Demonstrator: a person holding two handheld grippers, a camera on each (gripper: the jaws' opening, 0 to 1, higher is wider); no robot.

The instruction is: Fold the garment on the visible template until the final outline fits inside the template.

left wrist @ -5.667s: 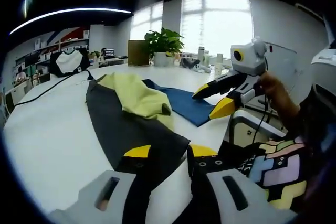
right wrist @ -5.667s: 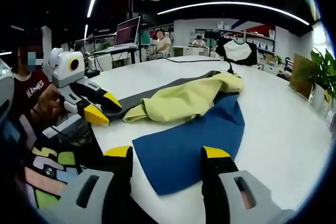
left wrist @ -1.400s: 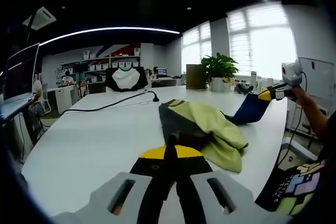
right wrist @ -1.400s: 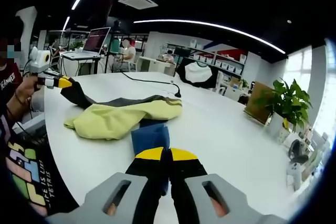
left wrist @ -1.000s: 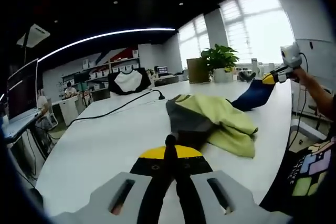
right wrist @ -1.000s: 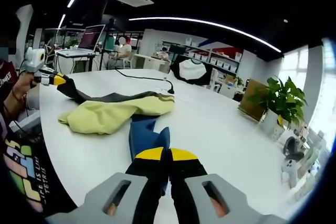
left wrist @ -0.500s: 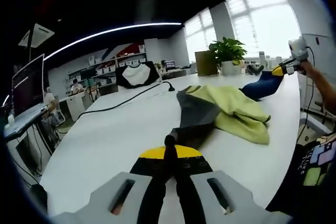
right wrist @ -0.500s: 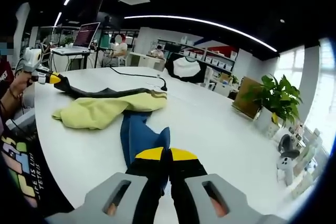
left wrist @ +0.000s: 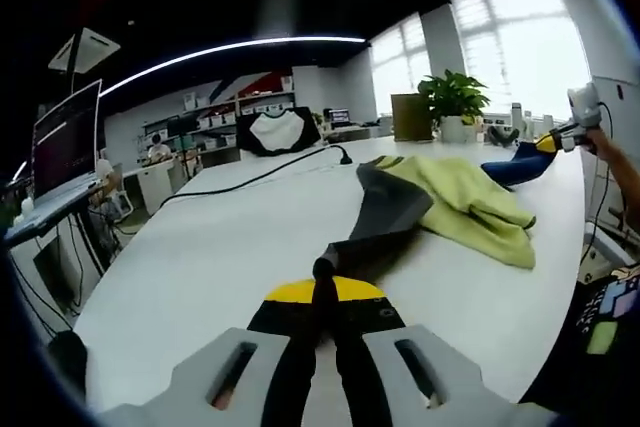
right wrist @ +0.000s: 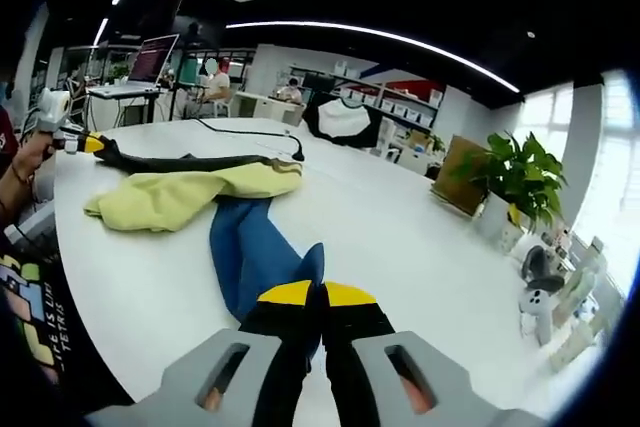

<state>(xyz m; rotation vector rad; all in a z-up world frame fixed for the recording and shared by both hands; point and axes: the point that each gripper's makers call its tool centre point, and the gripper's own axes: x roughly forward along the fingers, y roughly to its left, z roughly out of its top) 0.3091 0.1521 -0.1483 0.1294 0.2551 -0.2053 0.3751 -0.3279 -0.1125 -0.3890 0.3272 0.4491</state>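
- Office space with a long white tabletop (left wrist: 200, 247) carries the garment (left wrist: 440, 202), its yellow-green middle bunched between a dark grey end and a blue end.
- Left claw (left wrist: 325, 282) is clamped on the grey end; right claw (right wrist: 318, 297) is clamped on the blue end (right wrist: 250, 247).
- Judged step: spreading the garment out flat before any fold; no template outline can be made out.
- Long axis runs from claw to claw, grey end pointing at the left claw.
- Next move likely calls for even tension and laying it flat.
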